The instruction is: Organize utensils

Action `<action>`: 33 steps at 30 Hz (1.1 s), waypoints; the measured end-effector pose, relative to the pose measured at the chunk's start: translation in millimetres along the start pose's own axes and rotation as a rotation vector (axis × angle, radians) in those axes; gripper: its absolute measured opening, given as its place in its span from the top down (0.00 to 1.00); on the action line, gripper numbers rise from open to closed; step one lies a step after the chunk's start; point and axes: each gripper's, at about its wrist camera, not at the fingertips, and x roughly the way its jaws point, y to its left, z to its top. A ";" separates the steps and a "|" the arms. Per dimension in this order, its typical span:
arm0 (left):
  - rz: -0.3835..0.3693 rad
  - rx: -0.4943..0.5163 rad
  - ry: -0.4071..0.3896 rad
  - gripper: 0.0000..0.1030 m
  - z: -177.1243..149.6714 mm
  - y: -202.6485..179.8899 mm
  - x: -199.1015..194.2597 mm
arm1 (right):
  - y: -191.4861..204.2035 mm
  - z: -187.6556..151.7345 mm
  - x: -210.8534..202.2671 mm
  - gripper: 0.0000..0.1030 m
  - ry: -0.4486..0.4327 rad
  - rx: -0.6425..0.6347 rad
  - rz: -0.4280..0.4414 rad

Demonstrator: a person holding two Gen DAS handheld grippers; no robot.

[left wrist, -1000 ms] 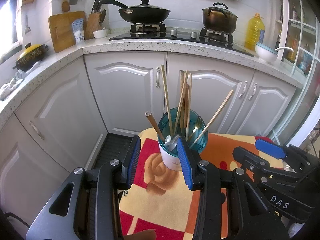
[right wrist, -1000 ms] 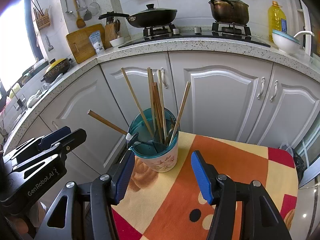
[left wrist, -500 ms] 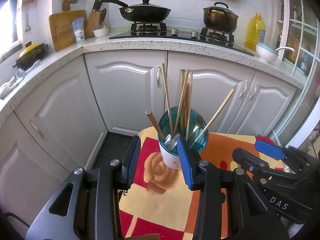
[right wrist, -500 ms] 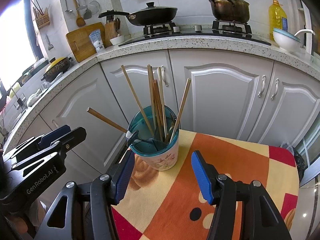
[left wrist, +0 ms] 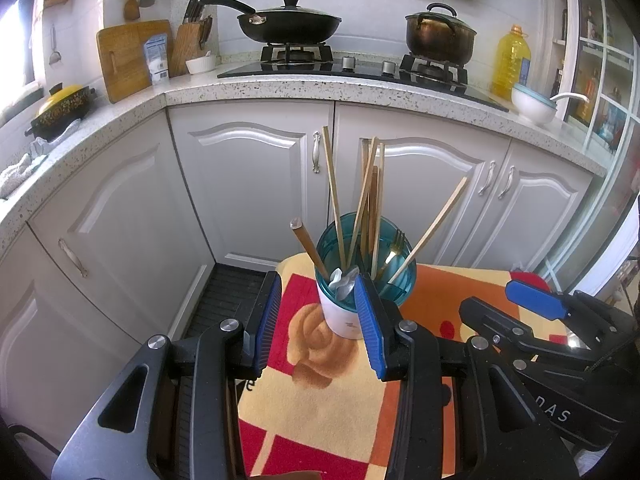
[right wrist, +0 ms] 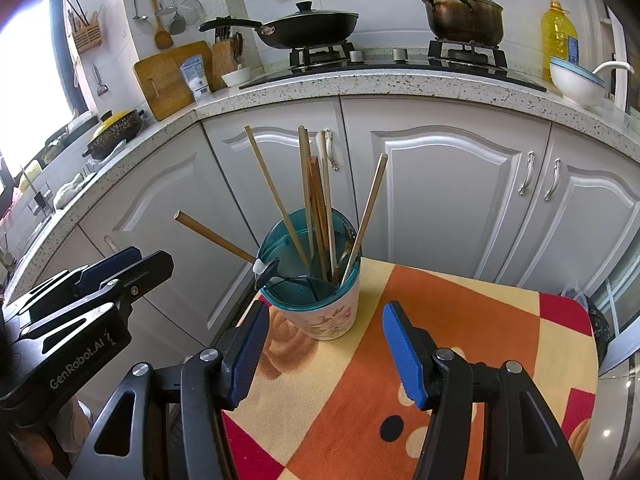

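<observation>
A white floral utensil cup with a teal insert stands at the far left of a small table covered by an orange, red and yellow cloth. It holds several wooden chopsticks, a fork and a spoon. My left gripper is open and empty, just short of the cup. My right gripper is open and empty, a little before the cup. Each gripper shows in the other's view.
White kitchen cabinets stand close behind the table. A speckled counter carries a stove with a black pan and a pot. The cloth's left edge drops to the floor.
Almost nothing. Both grippers stay open and hold nearly still before the cup; the view has drifted very slightly.
</observation>
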 end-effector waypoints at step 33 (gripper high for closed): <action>-0.003 0.005 0.009 0.64 5.2 -3.2 3.9 | -1.2 3.2 4.6 0.44 0.004 -0.006 0.004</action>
